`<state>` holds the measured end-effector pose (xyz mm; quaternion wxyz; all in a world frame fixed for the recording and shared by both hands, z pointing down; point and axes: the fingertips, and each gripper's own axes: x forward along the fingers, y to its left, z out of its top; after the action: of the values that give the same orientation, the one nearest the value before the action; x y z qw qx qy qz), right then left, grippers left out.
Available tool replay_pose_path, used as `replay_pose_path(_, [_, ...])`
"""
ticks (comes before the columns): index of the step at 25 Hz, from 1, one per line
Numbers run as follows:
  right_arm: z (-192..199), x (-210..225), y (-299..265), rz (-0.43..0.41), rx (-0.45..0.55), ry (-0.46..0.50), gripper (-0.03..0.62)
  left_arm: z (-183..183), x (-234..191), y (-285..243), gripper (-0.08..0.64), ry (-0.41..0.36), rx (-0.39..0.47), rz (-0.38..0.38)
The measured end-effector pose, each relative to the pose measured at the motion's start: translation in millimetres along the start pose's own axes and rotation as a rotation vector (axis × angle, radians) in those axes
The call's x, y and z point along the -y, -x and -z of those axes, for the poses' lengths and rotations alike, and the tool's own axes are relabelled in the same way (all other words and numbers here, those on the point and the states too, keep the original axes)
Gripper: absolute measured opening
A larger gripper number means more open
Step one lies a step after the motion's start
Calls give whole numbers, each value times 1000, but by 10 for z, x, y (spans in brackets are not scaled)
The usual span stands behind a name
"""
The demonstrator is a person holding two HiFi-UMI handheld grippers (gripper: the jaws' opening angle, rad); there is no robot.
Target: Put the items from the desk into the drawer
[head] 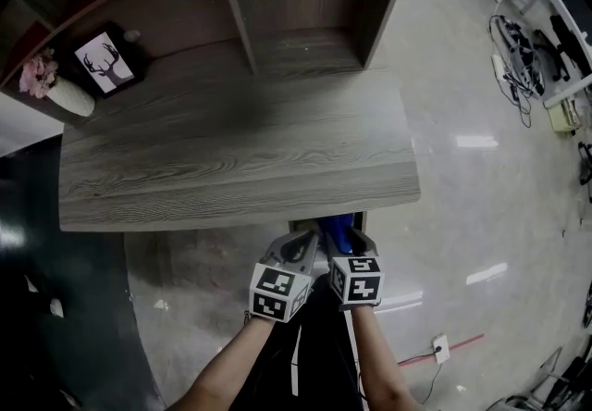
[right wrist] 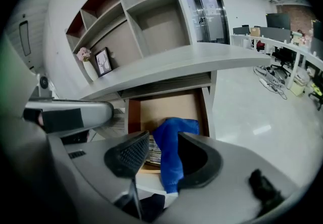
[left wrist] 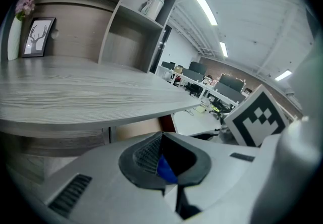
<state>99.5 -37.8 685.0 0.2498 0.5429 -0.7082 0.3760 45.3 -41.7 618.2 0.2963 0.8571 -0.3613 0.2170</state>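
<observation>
Blue cloth (right wrist: 171,152) hangs loose between my right gripper's (right wrist: 166,151) parted jaws, just above the open drawer (right wrist: 166,109), not yet dropped in; my left gripper's (left wrist: 161,160) jaws are closed and empty, and the surface (head: 231,150) looks largely cleared.

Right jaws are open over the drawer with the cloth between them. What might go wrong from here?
1. The cloth hangs against one pad of the right gripper, so pulling back may drag it out of the drawer.
2. Its lower end seems to hang past the drawer's front edge. It might slide to the floor, or jam when the drawer shuts.
</observation>
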Motion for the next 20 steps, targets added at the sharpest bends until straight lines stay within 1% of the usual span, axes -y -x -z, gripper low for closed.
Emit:
replay_pose_path(8, [-55, -52, 81, -27, 7, -7, 181, -50, 79, 39, 11, -16, 4, 11])
replay_pose_path(12, [-50, -103, 134, -45, 2, 5, 165, -87, 116, 67, 11, -24, 9, 13])
replay_pose_path(13, [-48, -99, 148, -37, 1, 15, 142, -97, 119, 73, 11, -24, 11, 12])
replay_pose_path(15, [-50, -62, 175, -8, 9, 31, 61, -120, 126, 82, 11, -25, 15, 12])
replay_pose_path(20, [-140, -55, 300, 28, 47, 39, 20, -182, 154, 143, 11, -29, 26, 7])
